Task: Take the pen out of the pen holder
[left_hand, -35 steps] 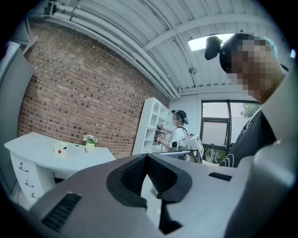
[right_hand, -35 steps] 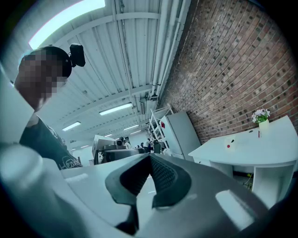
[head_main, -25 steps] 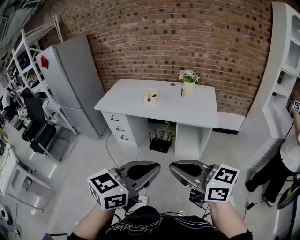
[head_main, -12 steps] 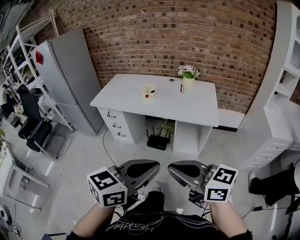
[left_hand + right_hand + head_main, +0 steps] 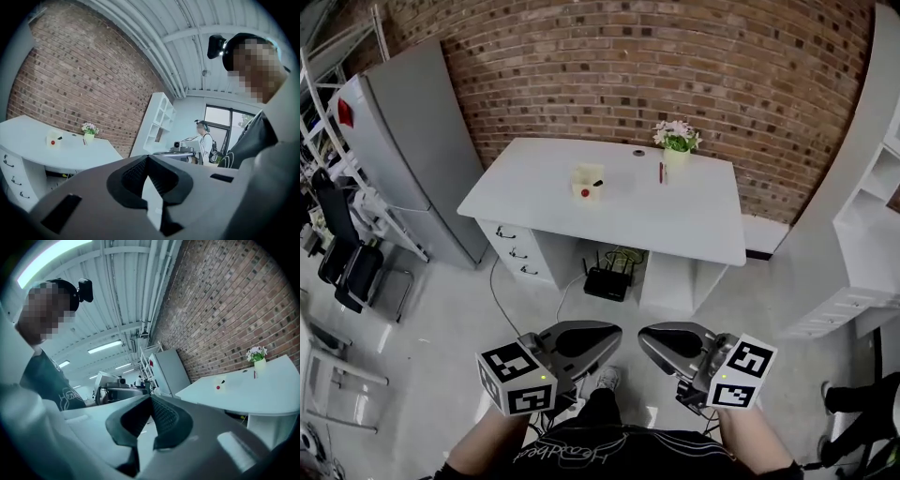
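A red brick wall (image 5: 609,66) closes the far side of the room, and a wide stretch of bare grey floor (image 5: 459,319) lies open between the person and a white desk (image 5: 675,220) set against that wall. A tall grey refrigerator (image 5: 403,141) stands to the desk's left with a clear lane of floor between them. A white shelving unit (image 5: 862,197) lines the right edge, leaving a narrower gap beside the desk. A black router (image 5: 607,282) and cables sit in the desk's knee space. Near the middle of the desktop, well back from its front edge, stands the cream pen holder (image 5: 585,180), with the dark pen (image 5: 597,183) poking from its top. A small flower pot (image 5: 677,142) sits by the wall. Low in the head view, well apart from the desk, the left gripper (image 5: 609,333) and right gripper (image 5: 649,336) are held side by side, tips nearly facing. Each has its jaws pressed together with nothing between them. Compared with a second ago, the desk appears larger and nearer, the refrigerator sits further left, and the bystander at the right has nearly slipped out of view.
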`<state>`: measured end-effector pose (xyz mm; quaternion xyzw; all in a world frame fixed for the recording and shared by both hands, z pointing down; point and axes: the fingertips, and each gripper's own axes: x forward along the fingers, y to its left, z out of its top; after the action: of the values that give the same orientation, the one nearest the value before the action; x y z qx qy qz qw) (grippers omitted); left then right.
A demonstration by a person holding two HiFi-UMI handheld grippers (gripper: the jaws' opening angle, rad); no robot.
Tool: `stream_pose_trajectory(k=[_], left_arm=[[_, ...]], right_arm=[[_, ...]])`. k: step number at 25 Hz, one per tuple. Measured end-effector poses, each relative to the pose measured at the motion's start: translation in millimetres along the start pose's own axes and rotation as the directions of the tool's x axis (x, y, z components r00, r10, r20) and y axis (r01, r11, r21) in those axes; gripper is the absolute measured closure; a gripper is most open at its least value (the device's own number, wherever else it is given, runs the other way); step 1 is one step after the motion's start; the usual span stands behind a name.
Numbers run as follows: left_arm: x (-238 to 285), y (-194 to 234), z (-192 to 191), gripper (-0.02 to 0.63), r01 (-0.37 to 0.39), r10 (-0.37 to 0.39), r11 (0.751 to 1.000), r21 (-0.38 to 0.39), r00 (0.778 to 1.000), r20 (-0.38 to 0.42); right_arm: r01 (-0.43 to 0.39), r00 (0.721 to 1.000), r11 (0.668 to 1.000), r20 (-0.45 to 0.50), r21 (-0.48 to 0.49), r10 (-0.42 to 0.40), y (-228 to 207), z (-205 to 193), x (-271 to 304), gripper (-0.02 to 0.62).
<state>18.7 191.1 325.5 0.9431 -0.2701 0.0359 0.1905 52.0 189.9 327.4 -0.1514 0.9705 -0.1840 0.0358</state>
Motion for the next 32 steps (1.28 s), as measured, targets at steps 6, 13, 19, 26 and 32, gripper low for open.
stream_pose_trajectory(k=[6,13,19,26,32], left_arm=[[22,102,18,0.606,0.006,-0.007,0.998,-0.06,1.0,-0.02],[45,203,37,0.606,0.035,-0.039,0.996,-0.082,0.998,-0.054],[56,258,64,0.606,0.057,-0.059,0.998,-0.04,0.998,-0.033],[67,299,95,0.604,0.017,-0.017,0.999,-0.041,1.0,0.003],[89,334,104,0.604,-0.047,0.047,0.999,-0.023,0.999,-0.023]], right_arm=[[0.048,0.999,0.996,-0.029,0.08,-0.046,-86,7,57,0.594],[0.091,0.993,0.986,-0.085,0.138,-0.079,-172,18,117,0.594],[0.135,0.989,0.978,-0.089,0.159,-0.122,-222,33,136,0.594],[0.135,0.99,0.979,-0.055,0.155,-0.128,-257,56,147,0.594],[0.097,0.995,0.977,-0.039,0.191,-0.091,-296,61,157,0.594]])
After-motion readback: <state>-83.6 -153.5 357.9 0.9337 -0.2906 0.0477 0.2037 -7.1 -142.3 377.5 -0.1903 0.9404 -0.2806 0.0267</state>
